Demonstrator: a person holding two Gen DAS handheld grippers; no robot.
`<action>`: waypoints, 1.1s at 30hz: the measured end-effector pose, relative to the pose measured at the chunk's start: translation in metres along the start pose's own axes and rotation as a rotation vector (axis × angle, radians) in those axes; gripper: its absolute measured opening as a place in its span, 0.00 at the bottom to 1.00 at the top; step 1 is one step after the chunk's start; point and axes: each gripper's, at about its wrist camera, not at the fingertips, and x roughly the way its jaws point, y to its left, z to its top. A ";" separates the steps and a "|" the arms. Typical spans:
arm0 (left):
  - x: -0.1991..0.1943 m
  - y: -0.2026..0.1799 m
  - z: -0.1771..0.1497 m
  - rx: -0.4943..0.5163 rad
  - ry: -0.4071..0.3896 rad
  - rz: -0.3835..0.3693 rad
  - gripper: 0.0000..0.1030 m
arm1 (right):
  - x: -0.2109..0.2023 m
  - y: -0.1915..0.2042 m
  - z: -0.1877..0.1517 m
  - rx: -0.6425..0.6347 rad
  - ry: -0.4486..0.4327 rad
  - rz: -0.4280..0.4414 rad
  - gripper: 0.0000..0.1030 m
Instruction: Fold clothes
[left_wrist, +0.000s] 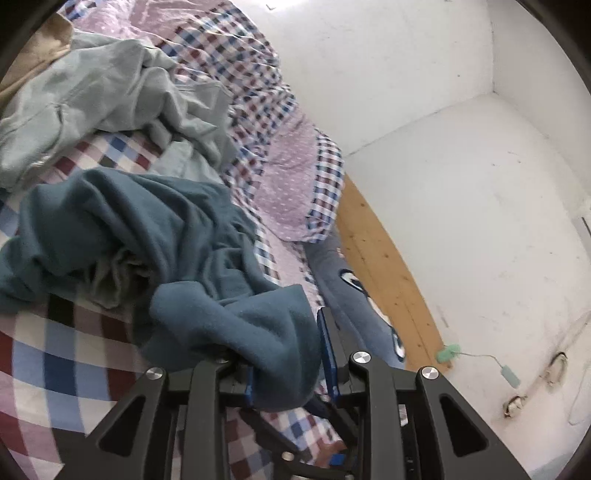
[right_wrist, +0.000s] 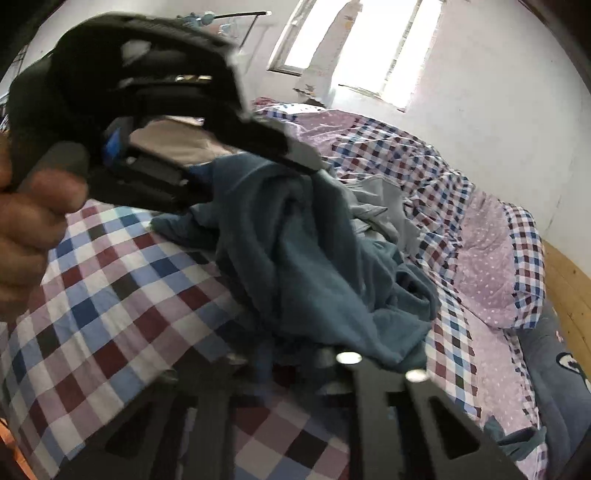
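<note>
- up close, the teal fleece garment (left_wrist: 155, 236) lay crumpled in deep folds on the checked bedsheet (left_wrist: 55, 369), with a paler grey lining showing in one hollow near its middle.
- my left gripper (left_wrist: 291, 354) was clamped on a bunched end of that fleece; the cloth filled the gap between the blue pads and spilled down over the near one.
- from the right wrist view the same fleece (right_wrist: 314, 266) rose in a twisted ridge towards the left gripper (right_wrist: 207, 192), which a hand (right_wrist: 26, 229) held at the frame's left edge.
- behind it a pale grey-green garment (left_wrist: 110, 99) sat in a loose heap, touching the fleece's far side, and a tan cloth (left_wrist: 33, 59) was cut off at the upper left.
- my right gripper (right_wrist: 295, 365) was badly blurred at the bottom of its own view; its tips looked drawn together, and i could not make out any cloth between them.
- a lilac dotted quilt (left_wrist: 288, 173) with a checked border lay bunched along the wall side of the bed, beside the wooden bed rail (left_wrist: 384, 266).
- a grey-blue cushion (left_wrist: 354, 295) wedged by the rail was partly hidden; its printed design was too cropped to read.
</note>
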 end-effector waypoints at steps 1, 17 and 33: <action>0.000 -0.001 0.000 0.003 -0.001 -0.004 0.27 | -0.003 -0.008 0.002 0.029 -0.011 -0.003 0.08; -0.016 0.007 0.007 0.002 -0.107 0.058 0.80 | -0.040 -0.212 -0.048 0.777 -0.058 -0.288 0.00; 0.013 0.019 -0.008 0.039 -0.015 0.273 0.79 | -0.041 -0.212 -0.058 0.798 -0.105 -0.077 0.48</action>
